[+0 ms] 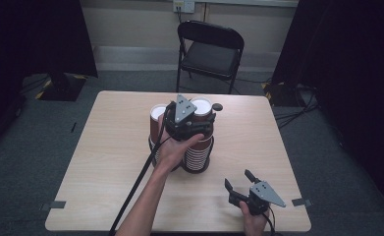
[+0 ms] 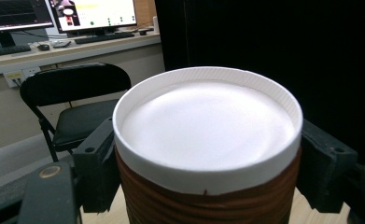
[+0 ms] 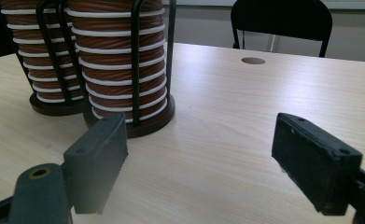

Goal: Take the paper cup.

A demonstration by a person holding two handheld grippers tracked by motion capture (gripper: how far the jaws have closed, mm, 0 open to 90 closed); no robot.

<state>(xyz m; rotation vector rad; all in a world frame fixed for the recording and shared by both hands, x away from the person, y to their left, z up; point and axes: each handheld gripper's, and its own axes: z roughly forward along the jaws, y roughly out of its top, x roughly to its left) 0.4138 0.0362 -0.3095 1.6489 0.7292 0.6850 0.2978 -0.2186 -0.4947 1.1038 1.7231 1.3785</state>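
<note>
The step in hand is judged to be the lifting of the top cup off one of two stacks held in a wire rack near the middle of the tabletop (image 1: pixel 106 162).

At the left of the high view, the left stack (image 1: pixel 156 118) is left untouched, its white rim open to the camera. Just beside it, the top cup (image 2: pixel 207 140) of the right stack is gripped by the left gripper (image 1: pixel 183 118): in the left gripper view its jaws are seen pressed against the ribbed brown wall on both sides, just under the white rim. The left forearm is stretched forward from the table's near edge, and the hand (image 1: pixel 172 150) is wrapped under the gripper beside the rack (image 3: pixel 136 60).

The next move is judged to call for a straight upward pull, so that the cup is freed from the one nested below and from the rack's black wires without the rack being tipped.

Further right, the right gripper (image 1: pixel 241 184) is held low near the near right corner, well apart from the stacks, with its jaws spread and nothing between them.
</note>
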